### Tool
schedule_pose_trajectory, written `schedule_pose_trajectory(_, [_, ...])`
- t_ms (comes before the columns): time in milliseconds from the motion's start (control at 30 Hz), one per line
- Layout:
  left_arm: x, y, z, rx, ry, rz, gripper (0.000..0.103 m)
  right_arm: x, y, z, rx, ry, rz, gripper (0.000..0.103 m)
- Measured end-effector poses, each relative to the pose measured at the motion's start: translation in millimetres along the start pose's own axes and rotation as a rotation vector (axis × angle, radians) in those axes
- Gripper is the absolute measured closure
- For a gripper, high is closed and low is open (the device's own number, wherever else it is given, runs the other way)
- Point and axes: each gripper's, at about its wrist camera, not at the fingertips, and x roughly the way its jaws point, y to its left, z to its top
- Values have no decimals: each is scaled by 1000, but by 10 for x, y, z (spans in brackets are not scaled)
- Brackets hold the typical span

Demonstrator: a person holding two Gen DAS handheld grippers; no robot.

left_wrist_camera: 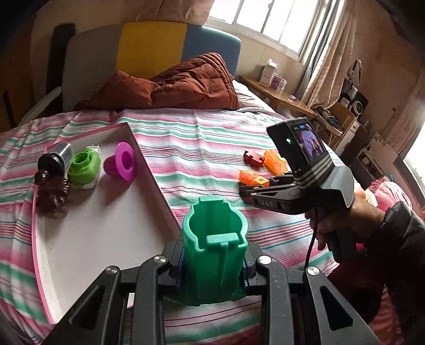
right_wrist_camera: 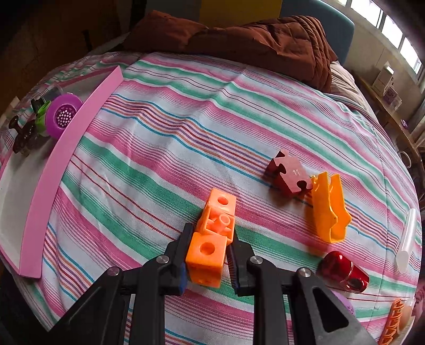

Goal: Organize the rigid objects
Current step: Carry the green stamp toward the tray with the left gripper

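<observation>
Red capsule, clear tube: right wrist view only.

"DAS" on the right gripper body, "11" on the dark red puzzle block

Daylight pours in from the window at the upper right of the left wrist view, where the panes are blown out to plain white. The bed is evenly and softly lit, colours clear, with only faint shadows beside the small things on it. The left side and the corners of both views fall into deep dark. Fisheye bending bows the bed's stripes and curves the room towards the edges. Near parts are sharp; the far room at the rim looks smeared and slightly soft.
</observation>
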Motion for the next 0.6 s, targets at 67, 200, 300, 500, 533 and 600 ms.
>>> schedule_pose_trajectory(67, [-54, 157, 19, -42, -10, 14, 73, 4, 10, 1, -2, -2, -6, 80])
schedule_pose_trajectory(200, [-114, 549, 30, -148, -18, 57, 73, -10, 48, -5, -24, -6, -25, 80])
schedule_pose_trajectory(300, [-114, 820, 15, -220, -17, 90, 73, -15, 39, -6, -23, -6, -21, 80])
schedule_pose_trajectory(500, [-29, 1141, 39, -314, 10, 103, 73, 5, 55, 11, -35, -8, -30, 80])
schedule_pose_trajectory(533, [-6, 1151, 57, -316, 14, 99, 73, 7, 55, 12, -36, -8, -30, 80])
schedule_pose_trajectory(600, [61, 1149, 106, -314, 22, 97, 73, 13, 58, 16, -37, -8, -31, 80])
